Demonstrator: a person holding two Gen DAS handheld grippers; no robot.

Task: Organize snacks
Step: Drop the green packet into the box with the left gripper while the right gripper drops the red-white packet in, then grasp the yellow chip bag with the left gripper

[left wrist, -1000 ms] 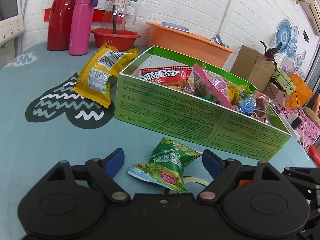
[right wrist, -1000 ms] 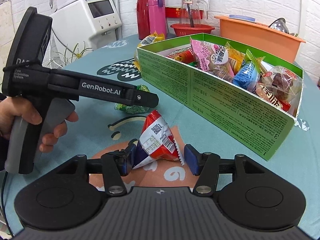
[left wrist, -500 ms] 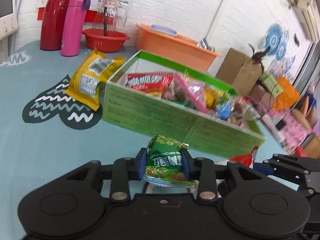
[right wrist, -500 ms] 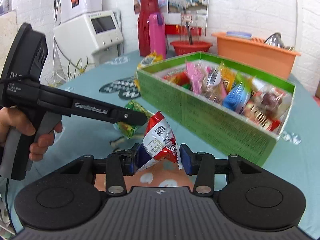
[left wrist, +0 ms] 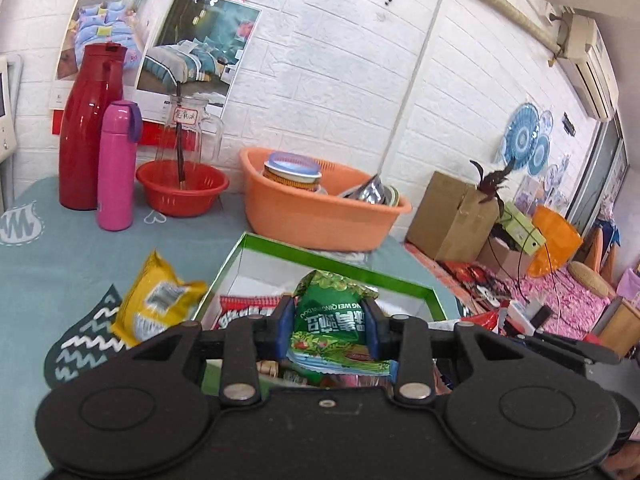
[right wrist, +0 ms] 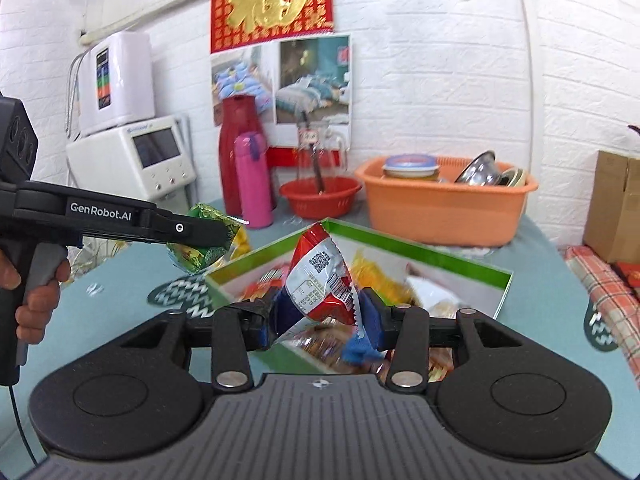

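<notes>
From the left wrist, our left tool (left wrist: 330, 330) gripped a green snack packet (left wrist: 330, 322) between its blue pads, held above the near end of the green snack box (left wrist: 400, 276). A yellow packet (left wrist: 154, 308) lay on the teal surface (left wrist: 60, 264) just left of the box.

From the right wrist, our right tool (right wrist: 320, 316) clamped a red and white snack packet (right wrist: 320, 280) over the same box, which already contained other snacks. The left tool appeared at left, carrying its green packet.
</notes>
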